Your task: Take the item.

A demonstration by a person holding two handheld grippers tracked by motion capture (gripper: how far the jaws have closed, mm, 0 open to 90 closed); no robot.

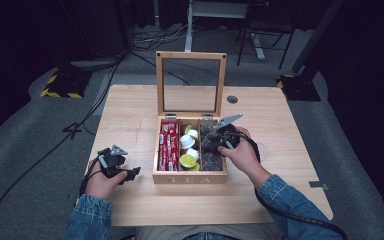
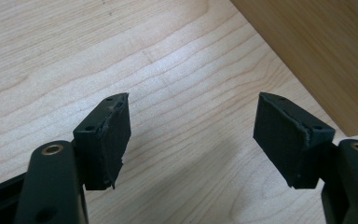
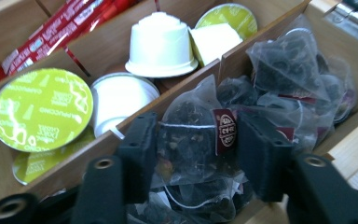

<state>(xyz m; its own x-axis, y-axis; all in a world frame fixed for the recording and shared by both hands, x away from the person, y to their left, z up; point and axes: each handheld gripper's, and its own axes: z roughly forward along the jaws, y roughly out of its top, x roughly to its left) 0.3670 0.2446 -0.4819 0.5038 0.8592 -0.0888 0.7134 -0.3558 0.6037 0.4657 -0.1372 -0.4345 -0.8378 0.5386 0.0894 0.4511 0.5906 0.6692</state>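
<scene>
My right claw (image 3: pixel 193 149) sits in the box's (image 1: pixel 190 177) right compartment, jaws astride a teabag (image 3: pixel 191 140), seemingly not yet clamped. Next, I'd judge: close gently, lift. Left claw (image 2: pixel 191 135) gapes empty over the tabletop (image 2: pixel 121 56), near the left edge.

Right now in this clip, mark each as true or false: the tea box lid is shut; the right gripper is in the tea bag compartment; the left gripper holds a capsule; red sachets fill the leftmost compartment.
1. The tea box lid is shut. False: it stands open.
2. The right gripper has its jaws either side of a tea bag. True.
3. The left gripper holds a capsule. False: it's open over bare table.
4. Red sachets fill the leftmost compartment. True.
</scene>
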